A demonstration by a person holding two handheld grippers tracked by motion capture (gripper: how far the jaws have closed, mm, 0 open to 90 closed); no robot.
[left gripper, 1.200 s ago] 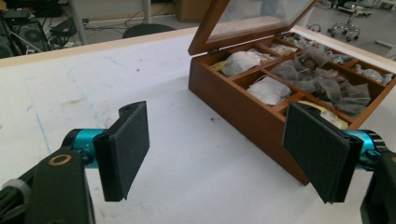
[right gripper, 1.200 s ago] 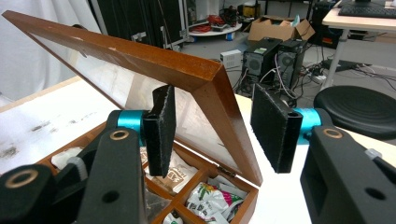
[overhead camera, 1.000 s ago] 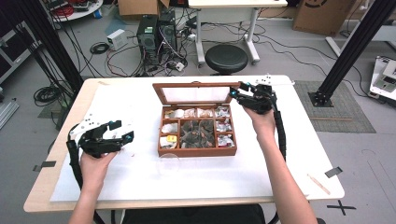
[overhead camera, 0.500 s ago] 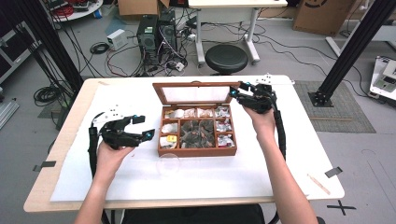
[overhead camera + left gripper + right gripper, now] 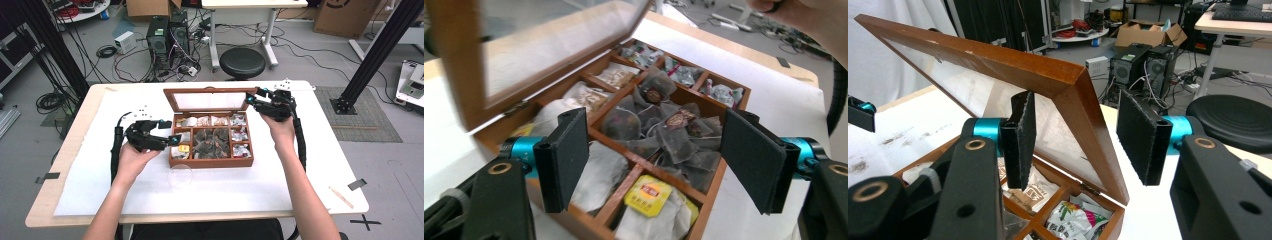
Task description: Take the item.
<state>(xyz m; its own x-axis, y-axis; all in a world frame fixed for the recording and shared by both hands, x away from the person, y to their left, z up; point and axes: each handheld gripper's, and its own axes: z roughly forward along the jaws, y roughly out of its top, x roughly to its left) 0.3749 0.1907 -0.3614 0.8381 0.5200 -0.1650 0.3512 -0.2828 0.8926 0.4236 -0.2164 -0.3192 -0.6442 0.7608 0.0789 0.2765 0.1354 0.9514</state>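
In the high view, the left gripper (image 5: 167, 136) hovers at the wooden tea box's (image 5: 211, 162) nine o'clock edge, a clear cup (image 5: 180, 175) at its six o'clock. The left gripper view shows its jaws wide, just closing slightly, empty above the tea bags (image 5: 664, 132) and a yellow sachet (image 5: 648, 195). The right gripper view shows the right gripper (image 5: 1075, 132) straddling the raised glass lid (image 5: 1013, 70), whose frame corner stands between the jaws; contact is unclear.
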